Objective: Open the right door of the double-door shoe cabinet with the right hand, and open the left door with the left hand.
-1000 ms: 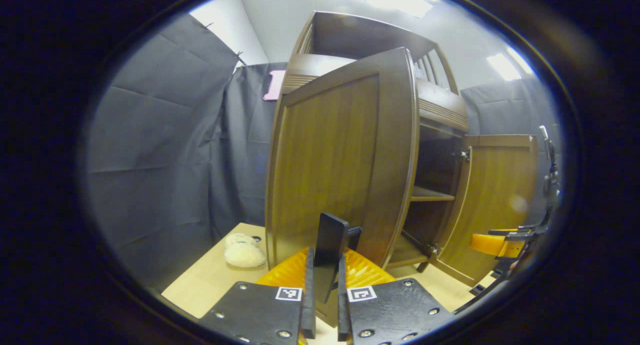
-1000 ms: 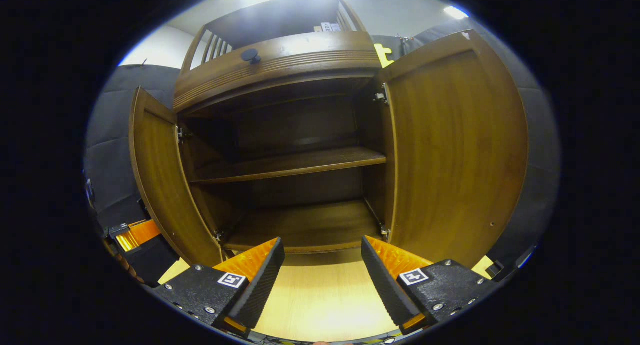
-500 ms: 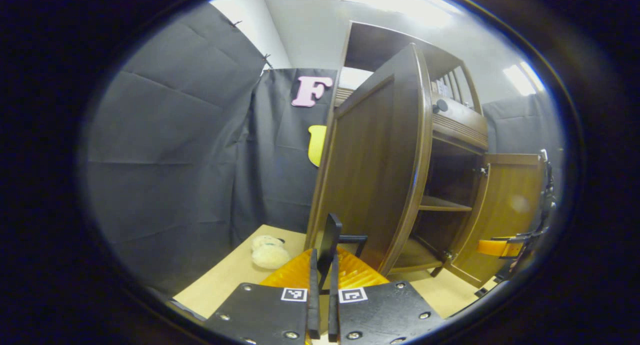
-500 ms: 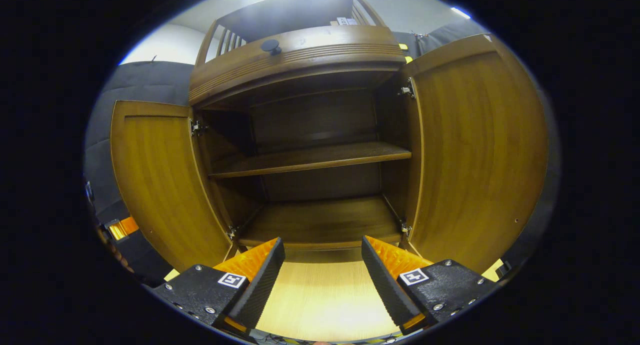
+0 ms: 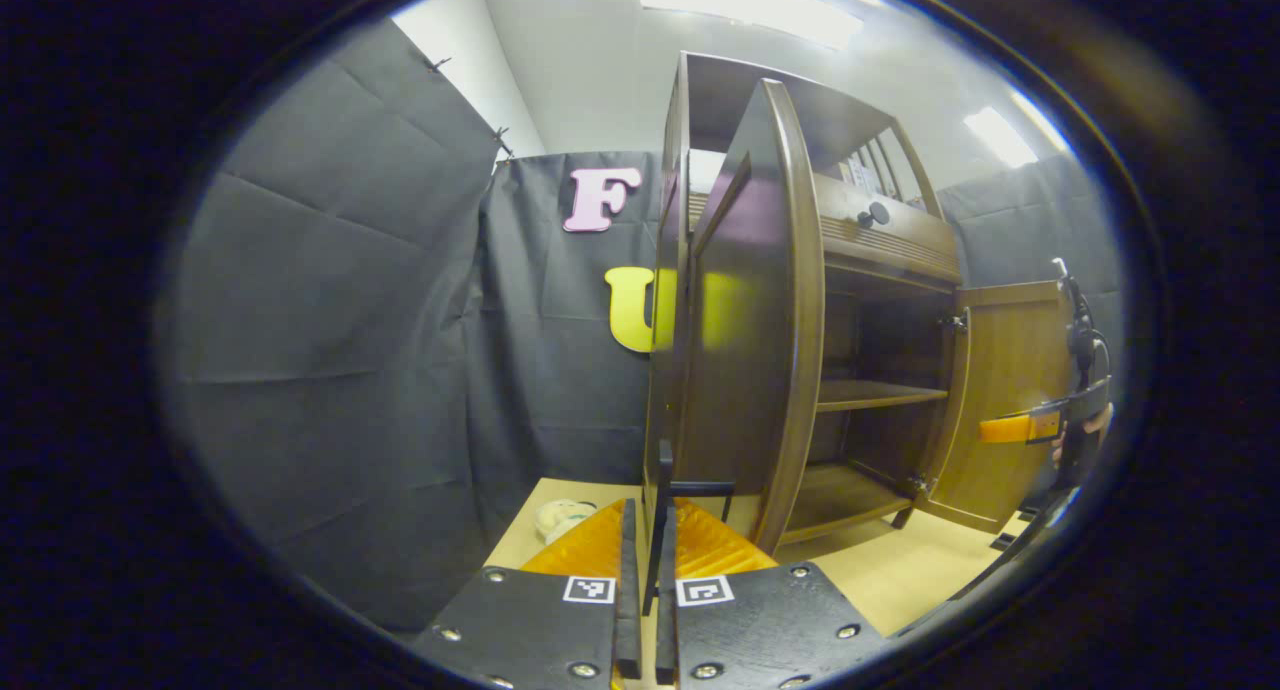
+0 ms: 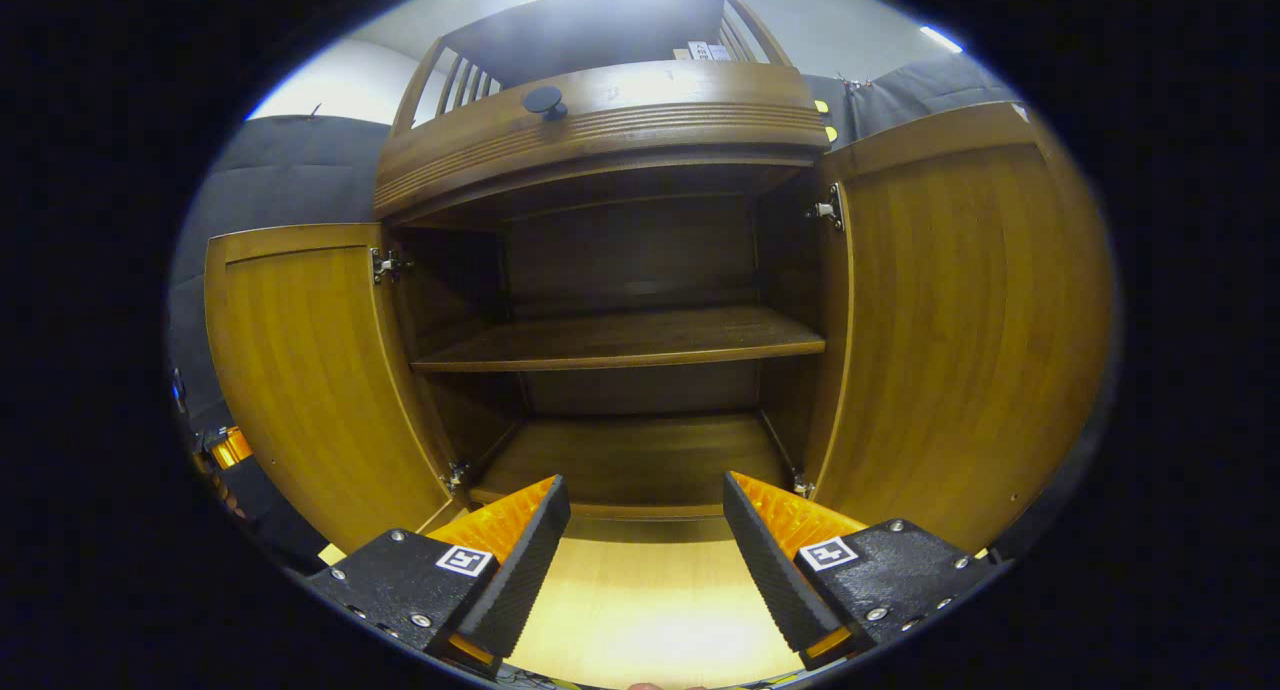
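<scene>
Now both doors of the shoe cabinet (image 6: 600,130) are seen swung open. In the right gripper view the cabinet takes up the centre of the frame, its dark interior exposed, with a middle shelf (image 6: 620,338) and a bottom board below it. The left door (image 6: 310,370) stands open at the left of that frame and the right door (image 6: 960,330) at the right, each hung on small metal hinges. The right gripper (image 6: 645,560) is seen at the bottom centre of the frame with its fingers spread wide, nothing held between them, above the pale wooden counter (image 6: 650,610) in front of the cabinet.

In the left gripper view the left door (image 5: 745,310) is seen almost edge-on at the centre of the frame. The left gripper (image 5: 648,590) is at the bottom centre, its fingers drawn nearly together on a thin dark handle (image 5: 665,500) that stands out from the lower part of that door; both fingers appear pressed against it. The right door (image 5: 1005,400) is seen at the right of the frame, with the right gripper (image 5: 1010,428) beside it at the far right edge. A pale, soft-looking object (image 5: 562,518) lies on the counter (image 5: 900,580) at the lower left of the cabinet, against the dark cloth wall (image 5: 330,350).
</scene>
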`<act>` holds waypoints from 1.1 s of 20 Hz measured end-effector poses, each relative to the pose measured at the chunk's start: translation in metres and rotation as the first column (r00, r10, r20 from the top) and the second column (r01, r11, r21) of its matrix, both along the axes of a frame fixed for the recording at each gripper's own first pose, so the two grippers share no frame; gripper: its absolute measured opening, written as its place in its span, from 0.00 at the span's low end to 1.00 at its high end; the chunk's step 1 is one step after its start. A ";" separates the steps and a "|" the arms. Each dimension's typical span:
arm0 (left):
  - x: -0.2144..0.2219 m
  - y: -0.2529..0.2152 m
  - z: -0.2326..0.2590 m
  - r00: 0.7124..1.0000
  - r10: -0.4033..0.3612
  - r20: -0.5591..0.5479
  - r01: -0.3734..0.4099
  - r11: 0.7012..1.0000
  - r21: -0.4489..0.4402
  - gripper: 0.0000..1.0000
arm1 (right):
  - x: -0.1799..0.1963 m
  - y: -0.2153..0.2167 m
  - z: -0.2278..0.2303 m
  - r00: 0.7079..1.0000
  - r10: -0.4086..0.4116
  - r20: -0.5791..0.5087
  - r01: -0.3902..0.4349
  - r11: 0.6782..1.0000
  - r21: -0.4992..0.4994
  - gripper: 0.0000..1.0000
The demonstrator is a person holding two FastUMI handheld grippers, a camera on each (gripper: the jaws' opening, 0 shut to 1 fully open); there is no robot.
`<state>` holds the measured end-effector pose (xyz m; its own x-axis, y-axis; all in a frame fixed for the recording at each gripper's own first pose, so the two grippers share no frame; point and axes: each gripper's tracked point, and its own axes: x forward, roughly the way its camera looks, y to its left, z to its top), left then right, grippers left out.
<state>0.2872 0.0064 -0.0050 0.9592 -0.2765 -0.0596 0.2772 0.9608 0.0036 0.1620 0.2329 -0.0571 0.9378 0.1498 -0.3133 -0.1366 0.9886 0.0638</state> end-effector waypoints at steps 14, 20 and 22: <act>-0.025 0.036 0.008 0.978 0.208 -0.006 -0.208 0.978 0.030 0.04 | -0.008 -0.045 0.010 1.000 0.028 0.009 -0.028 0.999 -0.018 0.92; -0.070 0.033 0.036 0.913 0.407 0.029 -0.403 0.910 -0.094 0.07 | -0.034 -0.062 0.017 0.994 0.092 0.061 -0.090 0.995 -0.037 0.92; -0.073 0.011 0.047 0.927 0.373 0.046 -0.364 0.922 -0.132 0.12 | -0.042 -0.069 0.025 0.991 0.103 0.082 -0.101 0.994 -0.030 0.92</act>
